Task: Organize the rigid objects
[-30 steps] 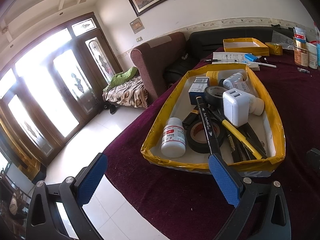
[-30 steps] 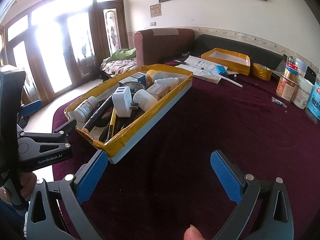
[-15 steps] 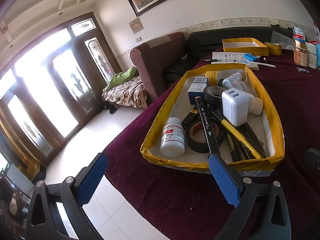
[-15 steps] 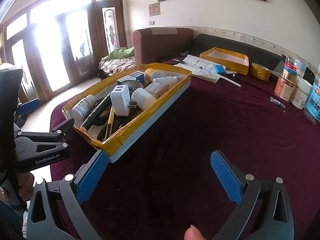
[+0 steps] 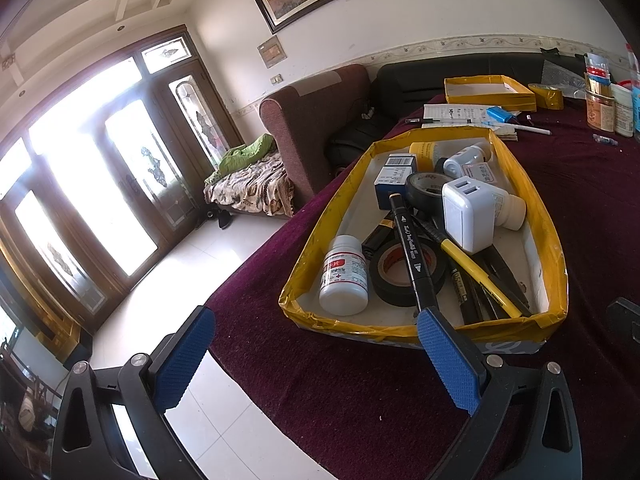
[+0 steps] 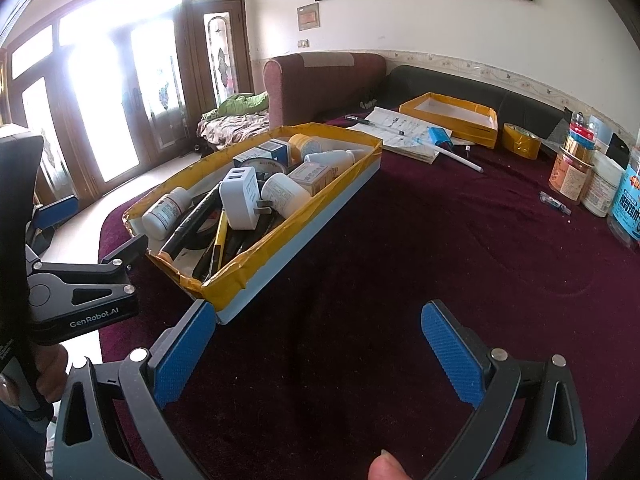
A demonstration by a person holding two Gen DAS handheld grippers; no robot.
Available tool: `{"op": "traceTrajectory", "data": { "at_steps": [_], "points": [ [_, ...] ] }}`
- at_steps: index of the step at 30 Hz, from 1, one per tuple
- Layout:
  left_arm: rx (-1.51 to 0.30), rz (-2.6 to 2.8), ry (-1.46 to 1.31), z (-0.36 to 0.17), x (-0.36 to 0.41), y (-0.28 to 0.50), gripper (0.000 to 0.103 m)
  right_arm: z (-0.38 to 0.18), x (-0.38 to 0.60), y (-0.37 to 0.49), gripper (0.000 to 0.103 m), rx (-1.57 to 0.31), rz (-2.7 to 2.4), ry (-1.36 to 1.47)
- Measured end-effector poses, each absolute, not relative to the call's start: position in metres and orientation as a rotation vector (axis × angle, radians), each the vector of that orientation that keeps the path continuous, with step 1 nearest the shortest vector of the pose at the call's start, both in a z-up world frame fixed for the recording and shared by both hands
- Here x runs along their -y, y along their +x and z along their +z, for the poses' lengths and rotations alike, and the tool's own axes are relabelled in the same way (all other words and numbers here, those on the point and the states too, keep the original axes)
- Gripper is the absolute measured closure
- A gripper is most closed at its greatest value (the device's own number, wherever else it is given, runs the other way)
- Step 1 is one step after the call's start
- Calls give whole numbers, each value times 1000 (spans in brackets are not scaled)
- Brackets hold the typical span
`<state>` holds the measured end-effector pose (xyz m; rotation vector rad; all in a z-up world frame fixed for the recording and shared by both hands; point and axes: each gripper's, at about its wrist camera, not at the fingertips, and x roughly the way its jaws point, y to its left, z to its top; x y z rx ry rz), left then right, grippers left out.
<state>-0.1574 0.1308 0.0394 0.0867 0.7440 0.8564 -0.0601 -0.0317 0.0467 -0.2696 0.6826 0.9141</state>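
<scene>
Left tongs (image 5: 316, 360): spread apart, empty; I hold them short of the yellow-taped tray (image 5: 554, 240) on the desk (image 5: 360, 400).
Pill bottle (image 5: 344, 280), just ahead: light, smooth; grip across its body.
Black marker (image 5: 408, 248), tape roll (image 5: 408, 272), white charger (image 5: 468, 216): stiff, light.
Right tongs (image 6: 318, 354): apart, empty, tray ahead-left.

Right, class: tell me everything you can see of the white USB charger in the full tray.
The white USB charger is a blocky plug of glossy plastic with rounded corners. Two USB slots sit side by side on its upper face, and two metal prongs jut from one side in the right wrist view. It lies tilted on top of the clutter in the yellow-taped tray, resting on pens and leaning against a white bottle, beside a black tape roll. Neither set of tongs touches it.
</scene>
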Motion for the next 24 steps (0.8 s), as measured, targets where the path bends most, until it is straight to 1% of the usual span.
{"op": "traceTrajectory", "data": {
  "at_steps": [24],
  "points": [
    [-741,855,89,39,-130,-157,1,44,32,-58,0,-689,892,-276]
  ]
}}
